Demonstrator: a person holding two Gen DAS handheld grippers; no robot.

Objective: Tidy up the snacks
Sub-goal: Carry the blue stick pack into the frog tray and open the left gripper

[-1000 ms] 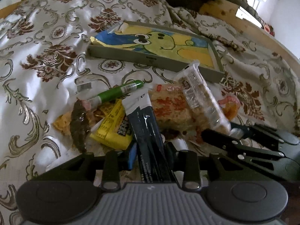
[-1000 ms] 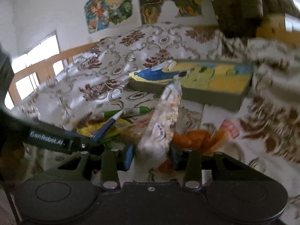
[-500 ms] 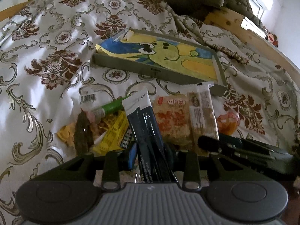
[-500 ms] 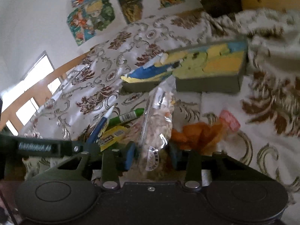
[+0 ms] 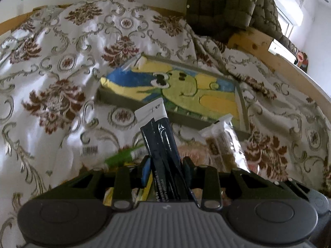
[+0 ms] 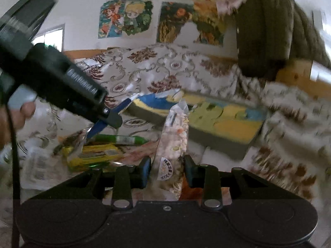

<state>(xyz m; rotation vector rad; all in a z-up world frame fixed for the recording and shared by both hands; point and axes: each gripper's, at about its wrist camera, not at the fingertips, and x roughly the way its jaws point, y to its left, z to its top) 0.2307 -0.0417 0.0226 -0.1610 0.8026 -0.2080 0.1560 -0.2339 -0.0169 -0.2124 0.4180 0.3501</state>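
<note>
In the left wrist view my left gripper point(image 5: 165, 169) is shut on a long dark packet point(image 5: 160, 142) with a white end, which points up toward the tray point(image 5: 241, 101) with the green cartoon picture. In the right wrist view my right gripper point(image 6: 166, 169) is shut on a clear packet of puffed grain snack point(image 6: 175, 136), held upright in front of that same tray point(image 6: 217, 144). The left gripper point(image 6: 109, 117) shows there at the left, above the pile, with its blue-looking packet point(image 6: 122, 107). The clear packet point(image 5: 224, 144) also shows to the right in the left wrist view.
Several snacks lie on the patterned bedspread point(image 5: 51, 72): a green stick point(image 6: 120, 139), a yellow packet point(image 6: 93, 155) and an orange one. A person's hand point(image 6: 20, 107) holds the left gripper. A dark quilted cushion point(image 5: 217, 4) and a wooden bed frame point(image 5: 254, 39) stand behind the tray.
Both grippers have risen from the snack pile with their packets. The left one has moved closer to the tray. The right one has rolled, and its clear packet now stands upright.
</note>
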